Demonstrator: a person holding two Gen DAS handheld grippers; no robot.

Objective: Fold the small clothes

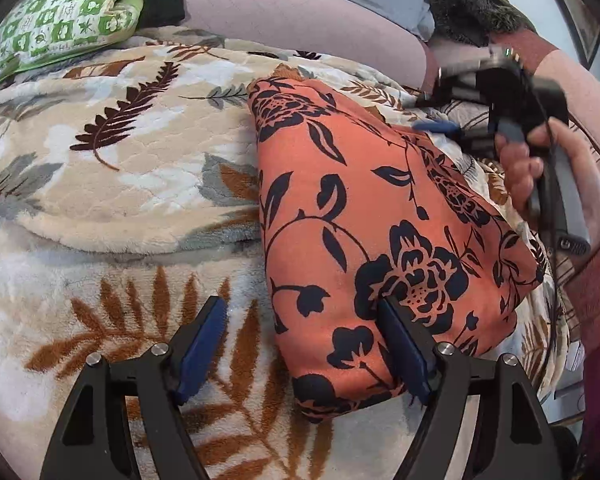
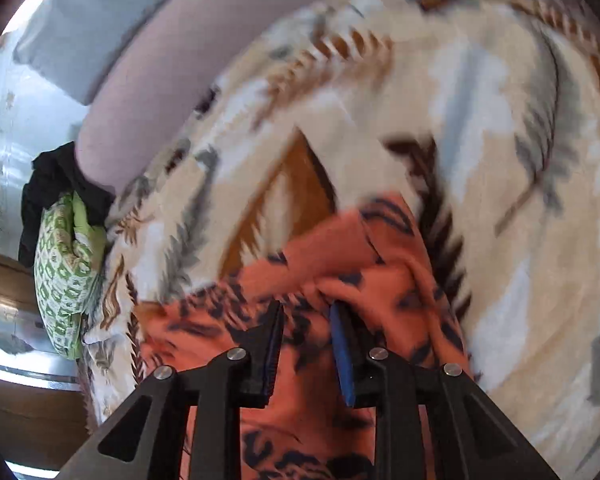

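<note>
Orange cloth [image 1: 360, 216] folded on blanket [image 1: 120, 152].
Left gripper [image 1: 304, 344] jaws apart over its edge; right gripper [image 2: 306, 344] narrow, grip unclear in blur. Risk: dragging undoes fold.

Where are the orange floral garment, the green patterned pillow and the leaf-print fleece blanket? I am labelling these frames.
orange floral garment [image 1: 340, 184]: left wrist view, flat middle of the cloth.
green patterned pillow [image 1: 56, 24]: left wrist view, centre of its top face.
leaf-print fleece blanket [image 1: 132, 152]: left wrist view, bare cream area.
</note>
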